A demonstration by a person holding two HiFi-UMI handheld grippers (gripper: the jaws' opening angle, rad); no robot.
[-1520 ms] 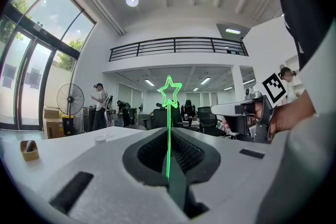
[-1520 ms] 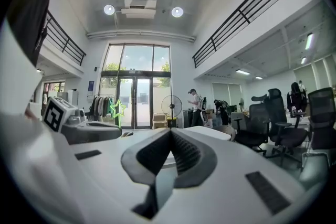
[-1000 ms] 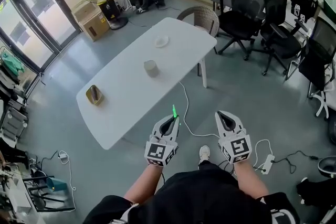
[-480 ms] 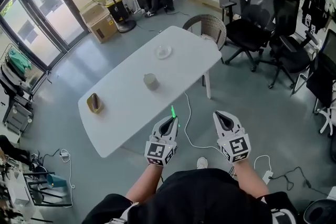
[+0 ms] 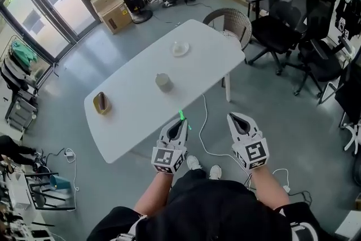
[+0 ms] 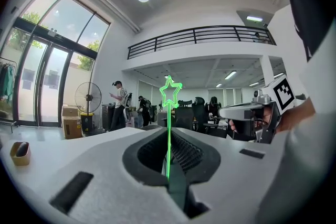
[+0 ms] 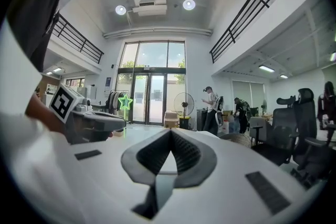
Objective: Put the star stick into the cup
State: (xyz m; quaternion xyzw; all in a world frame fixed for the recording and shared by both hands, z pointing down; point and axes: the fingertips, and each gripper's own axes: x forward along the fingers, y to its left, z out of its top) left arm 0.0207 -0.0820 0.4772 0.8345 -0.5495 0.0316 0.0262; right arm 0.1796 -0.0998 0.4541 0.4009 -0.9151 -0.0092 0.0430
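Holding the star stick (image 6: pixel 168 136) in my left tongs (image 5: pixel 181 121): jaws clamped on the thin green stem, stick pointing along the line of the jaws, open star head standing clear beyond the tips. Head view puts these tongs just off the near edge of the white surface (image 5: pixel 132 113), with the star end reaching toward that edge. Cup (image 5: pixel 163 82) stands upright near the middle of the surface, ahead of the left tongs and well apart from the stick; no contact between them. Right tongs (image 5: pixel 231 116) held level with the left ones, off to their right, over the grey floor (image 5: pixel 265 104); jaws brought together, nothing between them. In the right gripper view the star head shows at far left, above the left tongs' body. Also on the surface: a small pale dish (image 5: pixel 180 48) beyond the cup toward the far end, and a small yellowish box (image 5: pixel 101 103) near the left end, both well apart from the cup. A white cable (image 5: pixel 206 132) runs across the floor between the two tongs.
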